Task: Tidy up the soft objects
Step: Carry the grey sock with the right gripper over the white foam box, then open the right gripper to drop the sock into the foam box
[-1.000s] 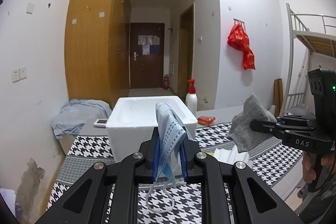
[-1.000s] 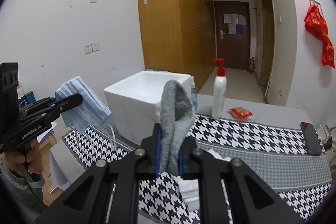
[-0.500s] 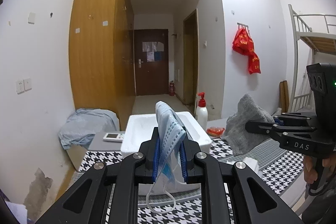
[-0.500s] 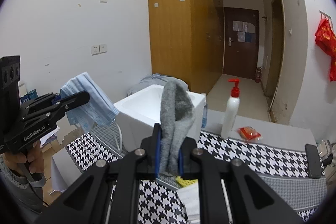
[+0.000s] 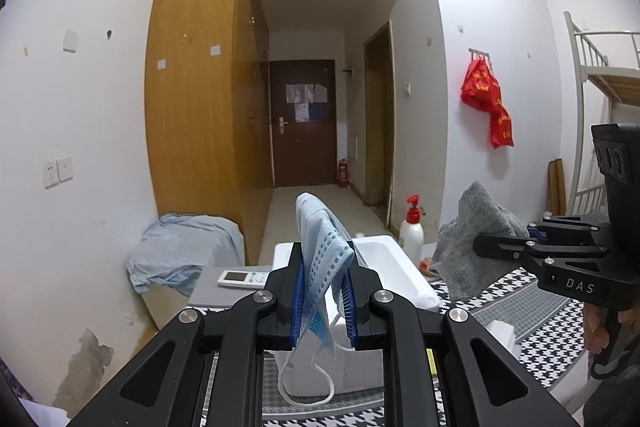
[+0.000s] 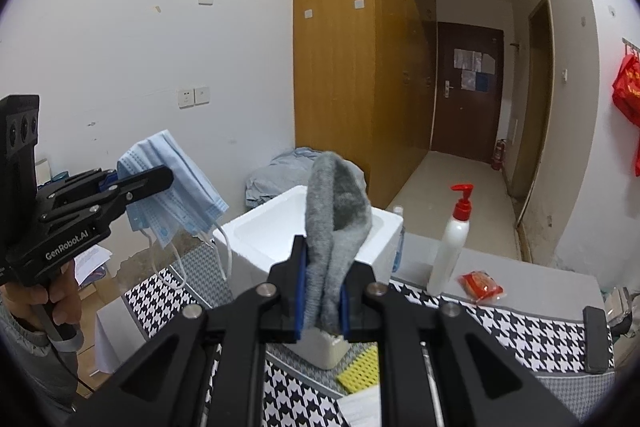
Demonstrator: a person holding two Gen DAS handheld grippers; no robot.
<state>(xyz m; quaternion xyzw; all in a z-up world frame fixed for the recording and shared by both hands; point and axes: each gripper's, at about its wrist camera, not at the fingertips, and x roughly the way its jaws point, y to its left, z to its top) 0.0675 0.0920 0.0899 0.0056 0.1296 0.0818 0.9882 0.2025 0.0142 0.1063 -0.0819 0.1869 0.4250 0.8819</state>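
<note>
My left gripper (image 5: 322, 297) is shut on a light blue face mask (image 5: 322, 247), whose white ear loops hang below the jaws. The same mask (image 6: 176, 195) and left gripper (image 6: 160, 179) show at the left of the right wrist view. My right gripper (image 6: 322, 301) is shut on a grey sock (image 6: 336, 203) that stands up between the blue pads. In the left wrist view the sock (image 5: 476, 227) droops from the right gripper (image 5: 486, 247) at the right. Both are held above and in front of a white foam box (image 6: 264, 231), also seen low in the left view as the foam box (image 5: 396, 275).
A houndstooth cloth (image 6: 520, 323) covers the table. On it stand a white pump bottle (image 6: 450, 251) with a red top, a red packet (image 6: 480, 285), a yellow sponge (image 6: 360, 371) and a remote (image 5: 242, 278). A blue cloth heap (image 5: 180, 251) lies by the wardrobe (image 5: 200, 107).
Both grippers have risen and drawn back from the table with the mask and sock still clamped. The foam box now sits lower and smaller in both views.
</note>
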